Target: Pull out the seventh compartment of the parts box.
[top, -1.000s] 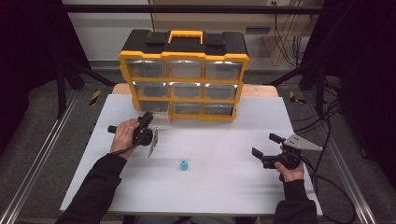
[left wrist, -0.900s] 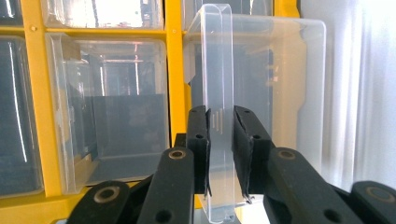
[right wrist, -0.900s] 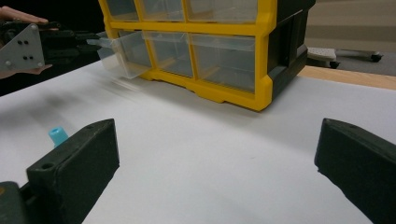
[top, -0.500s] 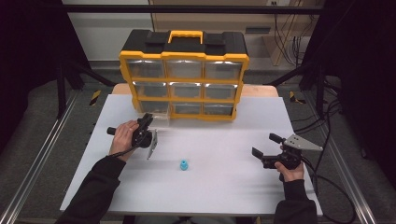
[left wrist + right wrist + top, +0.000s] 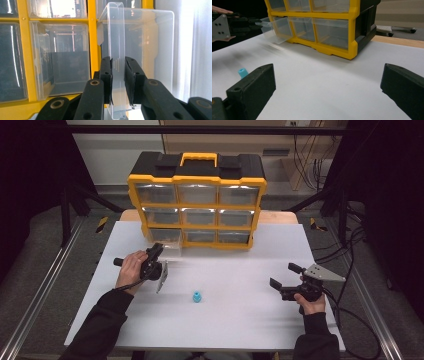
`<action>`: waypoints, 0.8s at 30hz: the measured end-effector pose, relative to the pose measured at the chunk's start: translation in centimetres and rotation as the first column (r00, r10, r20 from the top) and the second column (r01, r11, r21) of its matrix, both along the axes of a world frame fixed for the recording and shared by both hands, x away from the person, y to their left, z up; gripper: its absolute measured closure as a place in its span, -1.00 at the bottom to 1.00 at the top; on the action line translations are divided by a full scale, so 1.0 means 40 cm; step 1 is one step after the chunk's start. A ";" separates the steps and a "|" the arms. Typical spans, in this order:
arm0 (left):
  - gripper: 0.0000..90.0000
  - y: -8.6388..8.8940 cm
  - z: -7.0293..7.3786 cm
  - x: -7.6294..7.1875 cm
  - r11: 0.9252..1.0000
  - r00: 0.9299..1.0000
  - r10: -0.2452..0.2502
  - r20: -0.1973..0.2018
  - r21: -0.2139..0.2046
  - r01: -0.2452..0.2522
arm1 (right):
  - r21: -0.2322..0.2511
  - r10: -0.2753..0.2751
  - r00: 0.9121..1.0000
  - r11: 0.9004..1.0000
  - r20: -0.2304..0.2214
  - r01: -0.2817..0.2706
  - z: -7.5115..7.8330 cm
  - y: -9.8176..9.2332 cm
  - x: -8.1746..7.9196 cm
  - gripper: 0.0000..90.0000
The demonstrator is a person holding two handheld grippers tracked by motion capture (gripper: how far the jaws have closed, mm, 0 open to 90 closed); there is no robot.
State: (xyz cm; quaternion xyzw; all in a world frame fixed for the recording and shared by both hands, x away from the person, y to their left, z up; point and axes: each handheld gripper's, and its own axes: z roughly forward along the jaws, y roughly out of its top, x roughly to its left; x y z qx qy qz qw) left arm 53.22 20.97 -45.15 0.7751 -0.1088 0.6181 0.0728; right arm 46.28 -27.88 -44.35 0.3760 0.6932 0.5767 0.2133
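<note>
- My left gripper (image 5: 156,254) is clamped on the front lip of the clear drawer (image 5: 140,45); in the left gripper view both black pads (image 5: 107,75) press the thin plastic wall from either side, so the jaws are nearly closed with only that wall between them.
- That drawer sits partly pulled out of the bottom-left slot of the yellow organizer (image 5: 197,202), its front end over the white table (image 5: 235,320) and its back end in the cabinet.
- From the right gripper view the drawer (image 5: 275,28) juts out past the yellow frame, with my left hand (image 5: 129,270) just behind it.
- My right gripper (image 5: 289,277) rests low over the right side of the table, jaws spread wide with nothing between them.
- A small blue cap-like piece (image 5: 197,296) stands on the table between the two grippers, well apart from both; I can't quite make out what it is at this size.
- The other drawers look pushed in.
</note>
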 end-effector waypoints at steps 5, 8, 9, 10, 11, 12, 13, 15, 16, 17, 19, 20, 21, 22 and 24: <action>0.71 0.001 0.000 -0.004 1.000 1.000 -0.001 0.000 -0.001 0.001 | 0.001 0.002 1.000 1.000 0.001 -0.002 0.000 0.000 0.000 -0.99; 0.71 0.002 0.000 -0.007 1.000 1.000 -0.004 0.000 -0.003 0.004 | 0.002 0.002 1.000 1.000 0.001 -0.002 0.000 0.000 0.000 -0.99; 0.71 0.002 0.000 -0.007 1.000 1.000 -0.004 0.000 -0.003 0.004 | 0.002 0.002 1.000 1.000 0.001 -0.002 0.000 0.000 0.000 -0.99; 0.71 0.002 0.000 -0.008 1.000 1.000 -0.004 -0.001 -0.003 0.004 | 0.001 0.002 1.000 1.000 0.001 -0.002 0.000 0.000 0.000 -0.99; 0.71 0.002 0.001 -0.009 1.000 1.000 -0.004 -0.001 -0.003 0.004 | 0.001 0.002 1.000 1.000 0.000 -0.002 0.000 0.000 0.000 -0.99; 0.71 0.002 0.001 -0.010 1.000 1.000 -0.004 -0.001 -0.002 0.004 | 0.002 0.002 1.000 1.000 0.001 -0.002 0.001 0.000 0.000 -0.99; 0.71 0.003 0.001 -0.011 1.000 1.000 -0.007 -0.002 -0.005 0.007 | 0.001 0.002 1.000 1.000 0.001 -0.002 0.000 0.000 0.000 -0.99; 0.71 0.003 0.001 -0.015 1.000 1.000 -0.006 -0.002 -0.006 0.006 | -0.001 0.000 1.000 1.000 0.001 0.000 0.000 -0.001 0.000 -0.99; 0.71 0.004 0.001 -0.017 1.000 1.000 -0.005 -0.002 -0.004 0.005 | -0.002 0.000 1.000 1.000 0.003 0.000 0.000 -0.001 0.000 -0.99; 0.71 0.004 0.001 -0.018 1.000 1.000 -0.008 -0.002 -0.005 0.008 | 0.001 0.001 1.000 1.000 0.000 -0.001 0.001 0.000 0.000 -0.99; 0.71 0.005 0.001 -0.021 1.000 1.000 -0.009 -0.003 -0.005 0.009 | 0.001 0.002 1.000 1.000 0.000 -0.002 0.000 0.000 0.000 -0.99; 0.71 0.005 0.001 -0.022 1.000 1.000 -0.009 -0.002 -0.004 0.009 | 0.002 0.002 1.000 1.000 0.001 -0.002 0.000 0.000 0.000 -0.99; 0.71 0.006 0.001 -0.022 1.000 1.000 -0.010 -0.003 -0.006 0.010 | 0.002 0.002 1.000 1.000 0.000 -0.002 0.000 0.000 0.000 -0.99; 0.71 0.006 0.001 -0.023 1.000 1.000 -0.010 -0.003 -0.007 0.010 | 0.002 0.002 1.000 1.000 0.000 -0.002 0.000 0.000 0.000 -0.99; 0.71 0.006 0.001 -0.025 1.000 1.000 -0.013 -0.002 -0.011 0.013 | 0.001 0.001 1.000 1.000 0.000 -0.001 0.000 0.000 0.000 -0.99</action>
